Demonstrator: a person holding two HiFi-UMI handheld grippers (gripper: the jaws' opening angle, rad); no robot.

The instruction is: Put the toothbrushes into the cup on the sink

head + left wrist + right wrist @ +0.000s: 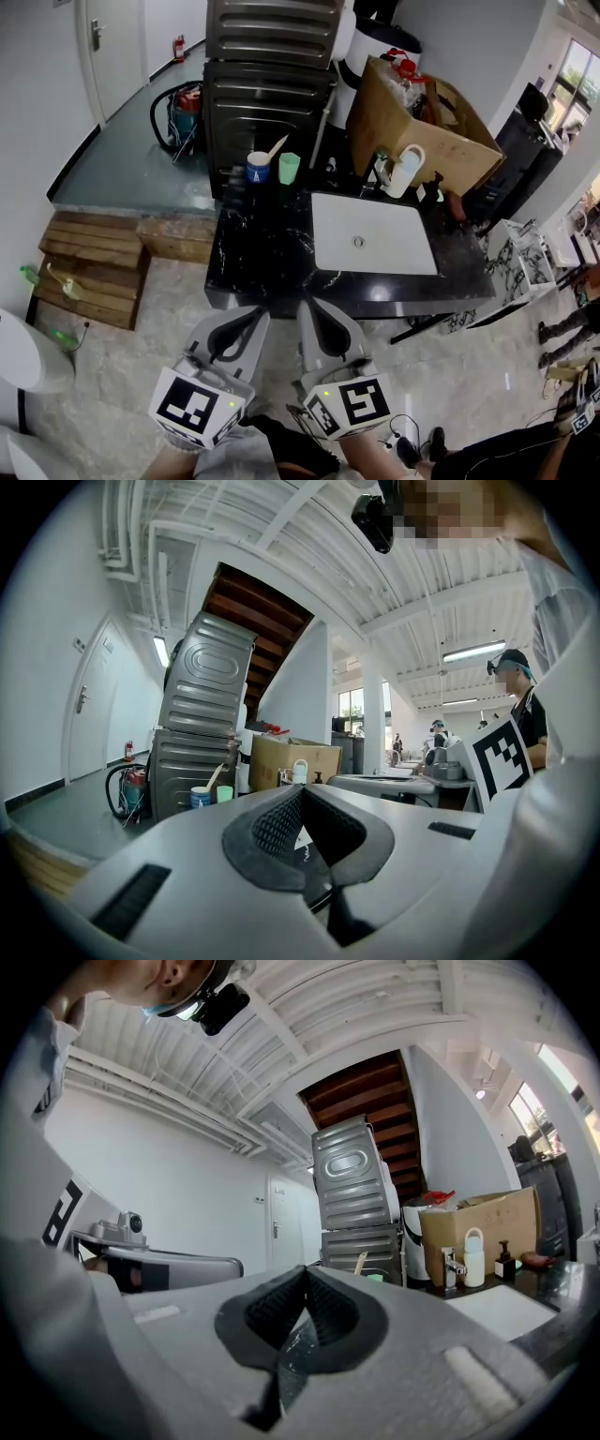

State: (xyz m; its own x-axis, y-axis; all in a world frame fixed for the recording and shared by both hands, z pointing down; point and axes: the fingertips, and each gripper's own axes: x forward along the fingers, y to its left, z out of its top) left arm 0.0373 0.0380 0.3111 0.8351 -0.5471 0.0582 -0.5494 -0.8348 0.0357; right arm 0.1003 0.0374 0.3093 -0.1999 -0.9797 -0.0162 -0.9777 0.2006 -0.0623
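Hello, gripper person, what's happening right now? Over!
Left gripper shut, empty. Right gripper shut, empty. Toothbrush stands in blue cup, by green cup. Path over sink open.

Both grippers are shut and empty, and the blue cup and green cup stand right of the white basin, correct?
Not quite. The head view shows the blue cup and green cup standing left of the white basin, at the back of the counter. The left gripper and right gripper are indeed shut and empty.

Head view steeply down on the sink counter (262, 253); both gripper views low, level, toward that same counter.
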